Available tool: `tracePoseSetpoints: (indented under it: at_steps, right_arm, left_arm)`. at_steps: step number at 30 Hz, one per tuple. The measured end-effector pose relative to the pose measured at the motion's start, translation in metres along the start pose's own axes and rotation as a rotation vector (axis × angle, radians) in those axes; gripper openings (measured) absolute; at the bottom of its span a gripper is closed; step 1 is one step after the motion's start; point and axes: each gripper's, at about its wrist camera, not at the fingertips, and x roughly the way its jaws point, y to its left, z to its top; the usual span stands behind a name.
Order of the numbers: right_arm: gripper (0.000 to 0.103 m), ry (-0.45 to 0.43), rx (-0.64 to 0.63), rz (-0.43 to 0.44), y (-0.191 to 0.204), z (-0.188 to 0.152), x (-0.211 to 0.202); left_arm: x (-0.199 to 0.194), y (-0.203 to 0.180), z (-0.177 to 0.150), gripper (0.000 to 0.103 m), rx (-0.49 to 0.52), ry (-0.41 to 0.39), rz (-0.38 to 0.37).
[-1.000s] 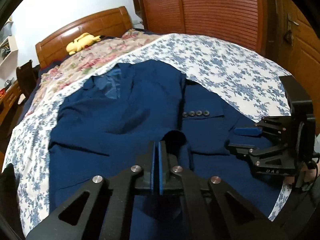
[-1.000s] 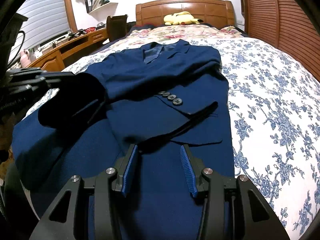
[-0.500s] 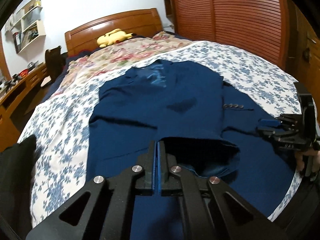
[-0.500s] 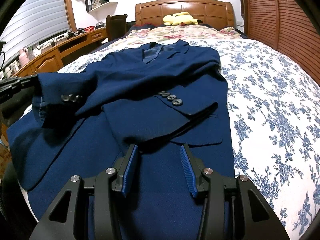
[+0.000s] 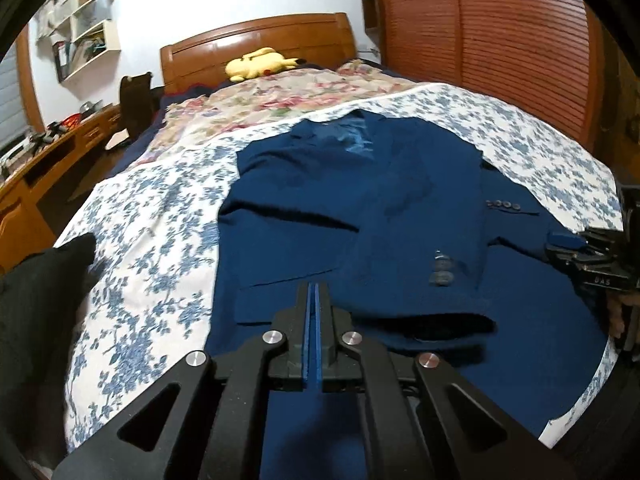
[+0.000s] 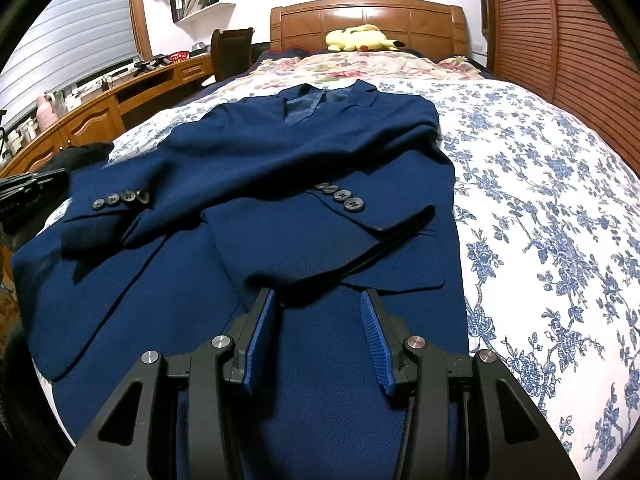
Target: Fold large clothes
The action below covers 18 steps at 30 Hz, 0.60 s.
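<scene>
On the floral bedspread [image 6: 560, 208] the navy blazer [image 6: 304, 168] lies lengthwise, collar toward the headboard [image 6: 368, 20]; left gripper [image 5: 313, 292] pinched empty, right gripper [image 6: 316, 308] half-spread, empty.

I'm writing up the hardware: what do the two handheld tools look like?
Both the left tool and the right tool are matte black with triangular cut-outs, silver round bolt heads and ribbed blue pads. The right tool's side carries small white lettering.

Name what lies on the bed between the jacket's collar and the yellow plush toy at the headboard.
A floral quilt spans that stretch between collar and plush toy, clearest in the right wrist view.
</scene>
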Motion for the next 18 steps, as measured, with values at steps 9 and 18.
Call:
tracePoseSetpoints:
  at_steps: [9, 18]
  right_arm:
    - [0.046, 0.002, -0.004, -0.006, 0.0, 0.0, 0.001]
    - [0.046, 0.004, -0.028, -0.037, 0.005, 0.0, 0.001]
  left_arm:
    - [-0.026, 0.038, -0.031, 0.021, -0.071, -0.016, 0.011]
    - [-0.031, 0.054, -0.058, 0.065, -0.085, 0.042, 0.003]
